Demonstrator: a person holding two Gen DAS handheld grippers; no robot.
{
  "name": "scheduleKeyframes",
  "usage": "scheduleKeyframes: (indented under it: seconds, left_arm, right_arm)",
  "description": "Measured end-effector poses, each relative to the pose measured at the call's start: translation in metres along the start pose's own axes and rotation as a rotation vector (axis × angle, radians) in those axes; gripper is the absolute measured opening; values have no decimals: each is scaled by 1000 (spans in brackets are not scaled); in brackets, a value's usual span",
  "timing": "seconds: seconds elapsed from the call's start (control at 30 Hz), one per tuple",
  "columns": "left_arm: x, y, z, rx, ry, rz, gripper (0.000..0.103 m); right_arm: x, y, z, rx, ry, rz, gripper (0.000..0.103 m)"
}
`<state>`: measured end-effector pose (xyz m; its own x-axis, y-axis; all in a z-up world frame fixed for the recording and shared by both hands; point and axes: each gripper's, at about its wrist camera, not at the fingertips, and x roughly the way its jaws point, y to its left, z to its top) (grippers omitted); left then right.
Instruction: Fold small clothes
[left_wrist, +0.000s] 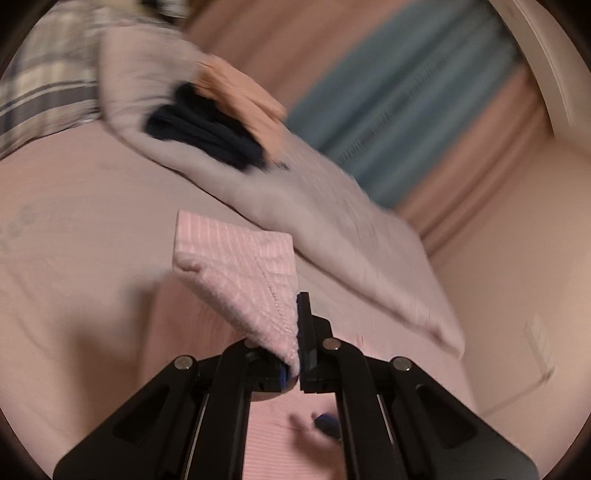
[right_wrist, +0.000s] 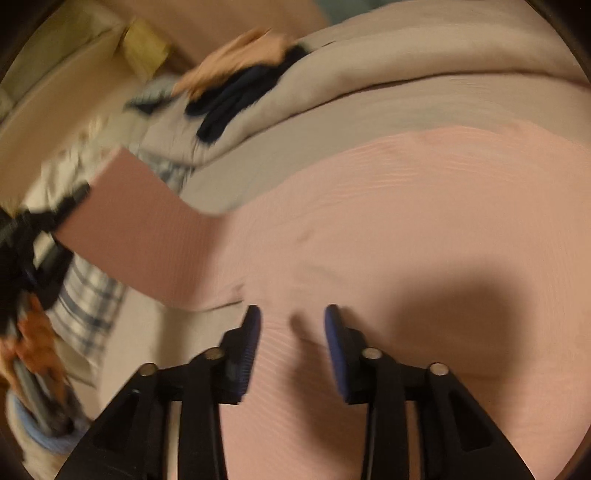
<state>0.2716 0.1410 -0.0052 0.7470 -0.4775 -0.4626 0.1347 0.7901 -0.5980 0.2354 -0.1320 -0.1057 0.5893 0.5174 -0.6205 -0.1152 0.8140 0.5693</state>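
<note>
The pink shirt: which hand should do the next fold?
Left, probably. The left gripper is shut on the pink shirt, holding a lifted flap. The right gripper is open above it, holding nothing.

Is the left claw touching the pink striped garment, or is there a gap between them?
Touching. In the left wrist view, the left claw is shut on the pink striped garment; the fabric's corner is pinched between its fingers.

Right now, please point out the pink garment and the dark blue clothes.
pink garment (left_wrist: 243, 266), left wrist view, on its lifted hemmed corner.
dark blue clothes (left_wrist: 207, 133), left wrist view, on the pile's middle.
</note>
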Motion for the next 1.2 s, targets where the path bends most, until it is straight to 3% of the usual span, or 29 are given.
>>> scheduleKeyframes:
  seconds: [0.1, 0.13, 0.2, 0.23, 0.3, 0.37, 0.43, 0.5, 0.53, 0.67, 0.8, 0.87, 0.93, 1.0, 1.03, 1.1, 1.2]
  left_arm:
    - [43, -43, -29, 84, 80, -7, 2]
    - [61, -59, -44, 123, 114, -13, 3]
    - [89, -80, -68, 190, 177, -13, 6]
    - [113, -93, -88, 235, 257, -16, 11]
    - [149, -105, -119, 309, 402, 17, 49]
    - [177, -116, -154, 426, 497, 91, 55]
    - [182, -119, -165, 523, 489, 119, 62]
    - [175, -121, -165, 580, 460, 89, 77]
    - [170, -120, -161, 582, 452, 77, 79]
    - [136, -106, -140, 553, 393, -9, 88]
    - [114, -99, -120, 428, 293, -133, 102]
    - [119, -111, -121, 433, 286, -95, 102]
    - [139, -122, -127, 427, 347, -115, 102]
    - [155, -123, -133, 366, 400, -80, 95]
    - [155, -123, -135, 345, 413, -112, 93]
    - [141, -123, -133, 342, 378, -162, 92]
    - [115, -102, -124, 350, 303, -107, 93]
  right_arm:
    - [-41, -45, -2, 144, -80, 65, 46]
    - [-47, -54, -1, 182, -99, 71, 53]
    - [-63, -79, -6, 269, -138, 93, 54]
    - [-68, -90, -10, 305, -153, 103, 54]
    - [-81, -110, -17, 364, -188, 85, 55]
    - [-95, -125, -26, 398, -232, 47, 55]
    - [-108, -136, -32, 423, -256, 18, 55]
    - [-116, -141, -34, 417, -253, 3, 55]
    - [-117, -140, -27, 402, -248, -11, 55]
    - [-110, -115, -18, 275, -232, -57, 55]
    - [-106, -93, -6, 182, -260, -150, 55]
    - [-115, -95, -6, 223, -308, -155, 54]
    - [-127, -100, -9, 281, -373, -157, 55]
    - [-144, -106, -14, 320, -432, -165, 55]
    - [-150, -109, -16, 334, -448, -164, 55]
    - [-157, -112, -18, 312, -425, -137, 55]
    - [-140, -93, -16, 165, -306, -149, 55]
